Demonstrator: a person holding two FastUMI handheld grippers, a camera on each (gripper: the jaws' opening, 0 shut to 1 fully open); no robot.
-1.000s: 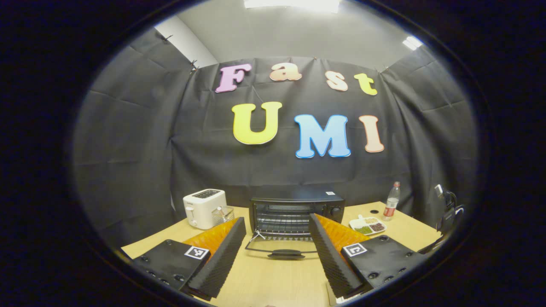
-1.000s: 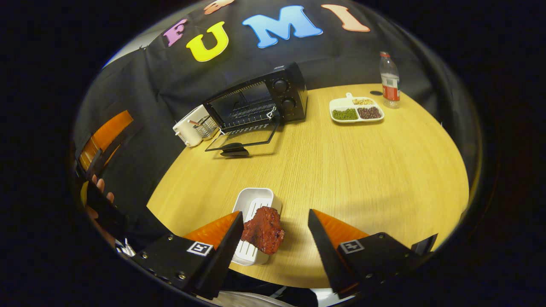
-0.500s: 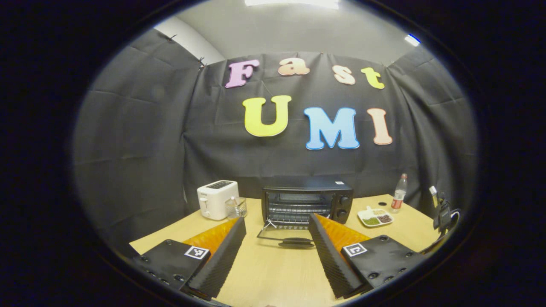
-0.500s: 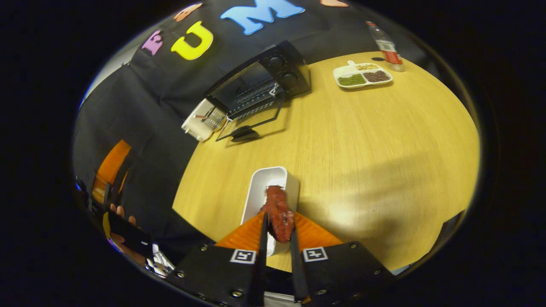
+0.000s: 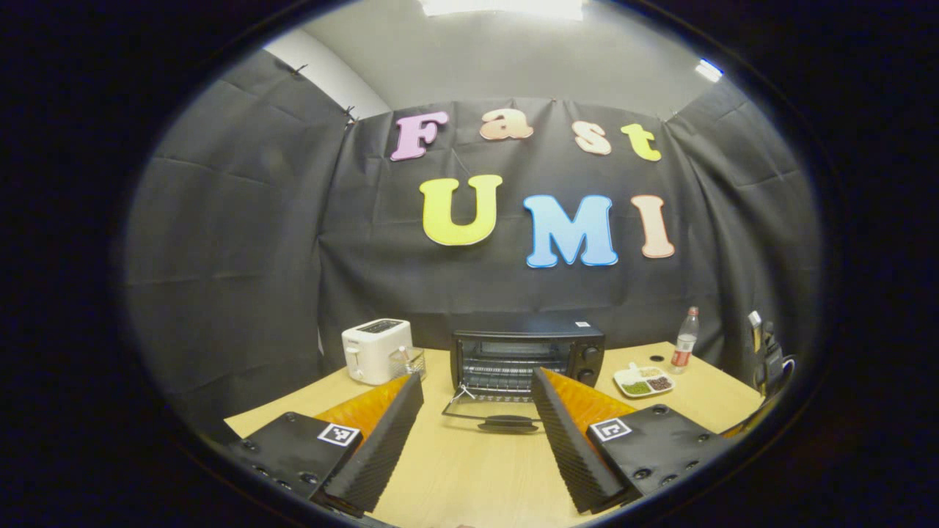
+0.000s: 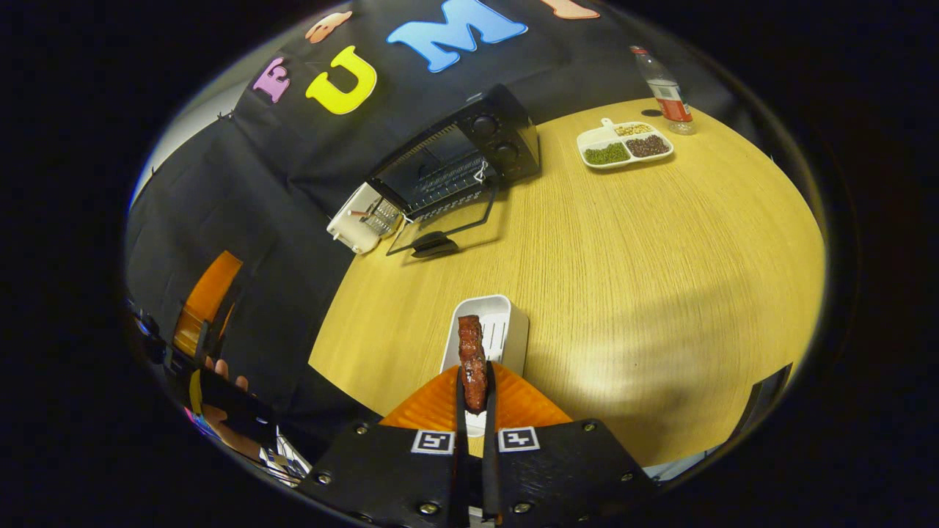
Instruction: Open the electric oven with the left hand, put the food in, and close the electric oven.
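Note:
The black electric oven point(image 5: 528, 356) point(image 6: 462, 158) stands at the far side of the table, its glass door point(image 5: 491, 418) point(image 6: 444, 227) folded down flat on the tabletop. My left gripper point(image 5: 477, 433) is open and empty, well back from the oven. It appears again at the left edge of the right gripper view as the left gripper point(image 6: 209, 323), held by a hand. My right gripper point(image 6: 473, 389) is shut on a dark red slab of meat point(image 6: 472, 359), held edge-up just above a white ribbed tray point(image 6: 488, 330) near the table's front edge.
A white toaster point(image 5: 375, 350) point(image 6: 356, 224) stands left of the oven. A divided white dish of beans point(image 5: 644, 381) point(image 6: 623, 143) and a plastic bottle point(image 5: 684, 341) point(image 6: 660, 88) sit to the oven's right. The wooden table point(image 6: 645, 257) stretches between tray and oven.
My right gripper closed on the meat in the tray and lifted it a little. My left gripper drew back from the open oven, still open.

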